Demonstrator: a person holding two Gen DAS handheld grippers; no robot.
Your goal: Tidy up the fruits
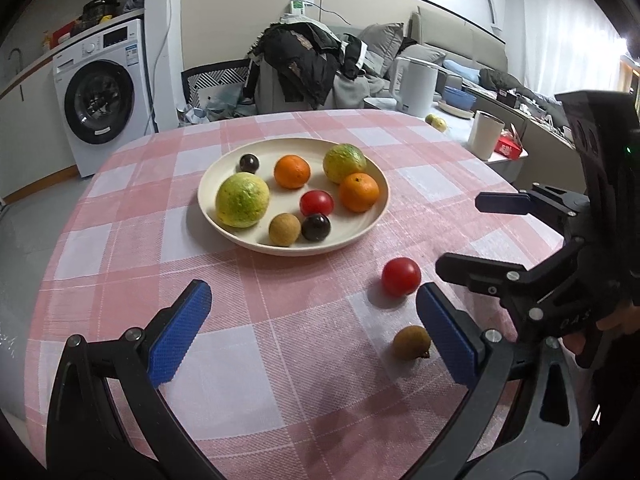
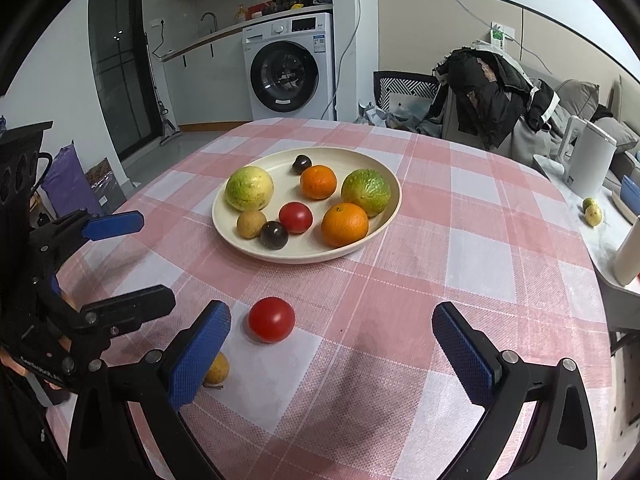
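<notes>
Two loose fruits, tomato point(image 1: 401, 276) and longan point(image 1: 411, 342), lie before the plate point(image 1: 224, 168).

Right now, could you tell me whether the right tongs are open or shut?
Open. The right tongs show both blue pads spread wide with bare tablecloth between them, and the loose tomato sits untouched just ahead.

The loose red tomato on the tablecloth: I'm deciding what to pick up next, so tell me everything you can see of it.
The round, smooth, glossy red tomato lies on the pink-and-white checked tablecloth, outside the cream plate and nearer the cameras. It looks whole and unmarked. Nothing grips it: the right gripper is open, the tomato just ahead of its left finger. A small brown longan lies close by, not touching.
</notes>
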